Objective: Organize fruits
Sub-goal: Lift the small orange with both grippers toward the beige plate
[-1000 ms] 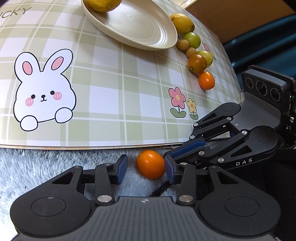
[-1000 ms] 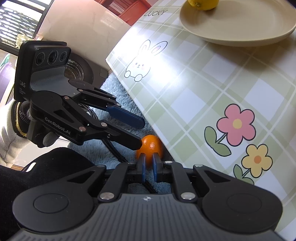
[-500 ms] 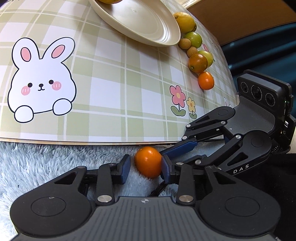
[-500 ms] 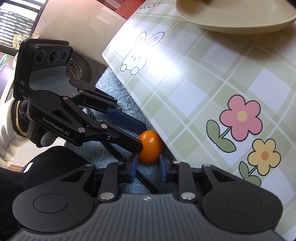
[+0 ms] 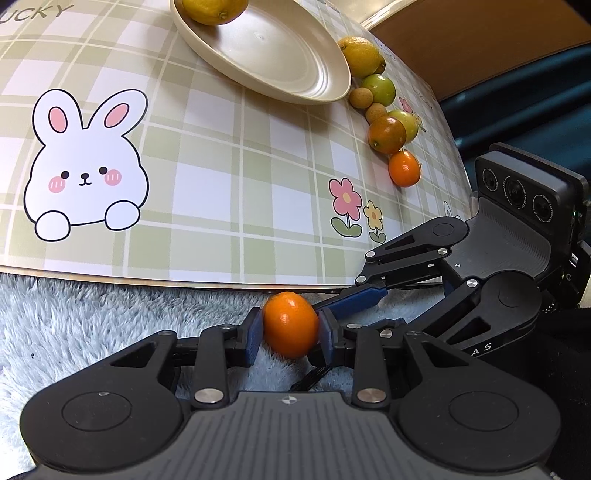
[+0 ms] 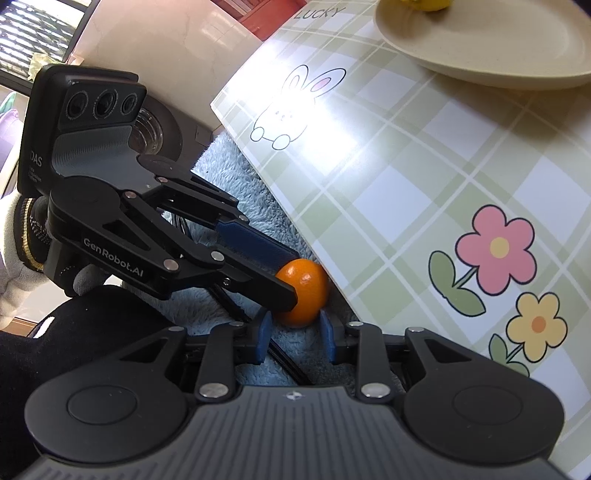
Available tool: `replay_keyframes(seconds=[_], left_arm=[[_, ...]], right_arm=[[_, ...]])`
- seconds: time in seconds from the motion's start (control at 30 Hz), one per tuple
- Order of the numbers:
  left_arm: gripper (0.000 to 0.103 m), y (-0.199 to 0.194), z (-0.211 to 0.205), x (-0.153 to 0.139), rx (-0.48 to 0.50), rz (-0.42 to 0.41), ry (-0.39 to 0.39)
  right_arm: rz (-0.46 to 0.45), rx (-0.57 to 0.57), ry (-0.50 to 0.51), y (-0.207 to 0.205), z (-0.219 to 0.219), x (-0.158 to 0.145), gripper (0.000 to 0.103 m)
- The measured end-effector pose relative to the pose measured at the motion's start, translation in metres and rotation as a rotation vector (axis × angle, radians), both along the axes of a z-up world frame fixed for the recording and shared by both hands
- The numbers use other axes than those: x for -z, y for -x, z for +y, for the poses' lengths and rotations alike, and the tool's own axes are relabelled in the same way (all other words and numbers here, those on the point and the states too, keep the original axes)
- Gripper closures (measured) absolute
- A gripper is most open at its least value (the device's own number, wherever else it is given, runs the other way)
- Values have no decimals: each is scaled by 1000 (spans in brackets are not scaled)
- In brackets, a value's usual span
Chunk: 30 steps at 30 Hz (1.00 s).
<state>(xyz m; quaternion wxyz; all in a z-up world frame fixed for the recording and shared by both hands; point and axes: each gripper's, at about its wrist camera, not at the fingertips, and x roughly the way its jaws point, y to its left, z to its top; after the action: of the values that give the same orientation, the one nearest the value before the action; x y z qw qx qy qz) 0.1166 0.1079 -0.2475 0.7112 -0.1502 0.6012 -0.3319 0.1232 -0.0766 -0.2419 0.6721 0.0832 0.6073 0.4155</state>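
Observation:
A small orange [image 5: 290,324] lies on the fluffy blue rug just below the table's front edge. My left gripper [image 5: 290,334] is shut on it, both blue pads touching its sides. In the right wrist view the same orange [image 6: 304,290] sits just ahead of my right gripper [image 6: 295,334], which is open with its pads apart and free of the fruit. The left gripper's fingers [image 6: 255,245] reach in from the left there. A cream plate [image 5: 280,55] on the checked table holds a lemon [image 5: 214,11].
A row of fruit runs along the table's right side: a lemon [image 5: 360,55], green limes [image 5: 378,88], brown longans [image 5: 375,110], a dark orange [image 5: 386,134] and a small orange [image 5: 404,168]. The right gripper's body [image 5: 498,277] stands close on the right.
My left gripper has closed onto the orange on the rug. My right gripper, shut a second ago, has opened and its pads now stand apart behind the fruit.

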Motion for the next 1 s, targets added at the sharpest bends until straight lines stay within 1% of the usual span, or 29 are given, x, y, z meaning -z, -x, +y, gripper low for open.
replay_keyframes(seconds=[0.13, 0.27, 0.37, 0.43, 0.67, 0.83, 0.93, 1.0], left_arm=[[70, 2, 2, -10, -13, -24, 4], [70, 1, -2, -25, -26, -65, 15], [70, 0, -15, -40, -11, -126, -16], [70, -3, -25, -46, 9, -152, -41], [70, -16, -43, -51, 53, -163, -96], [69, -25, -50, -41, 53, -144, -106], [69, -31, -54, -40, 51, -140, -102], [69, -36, -58, -40, 48, -141, -101]], right_arm=[[-41, 17, -20, 6, 0, -8, 73], [-79, 44, -36, 10, -4, -17, 73], [-92, 68, -44, 12, -8, -21, 73], [-100, 99, -58, 12, -18, -24, 73], [-113, 212, -100, 12, -41, -26, 73], [-104, 282, -128, 10, -56, -23, 73], [-100, 316, -123, 9, -61, -23, 73], [-117, 334, -113, 8, -65, -24, 73]])
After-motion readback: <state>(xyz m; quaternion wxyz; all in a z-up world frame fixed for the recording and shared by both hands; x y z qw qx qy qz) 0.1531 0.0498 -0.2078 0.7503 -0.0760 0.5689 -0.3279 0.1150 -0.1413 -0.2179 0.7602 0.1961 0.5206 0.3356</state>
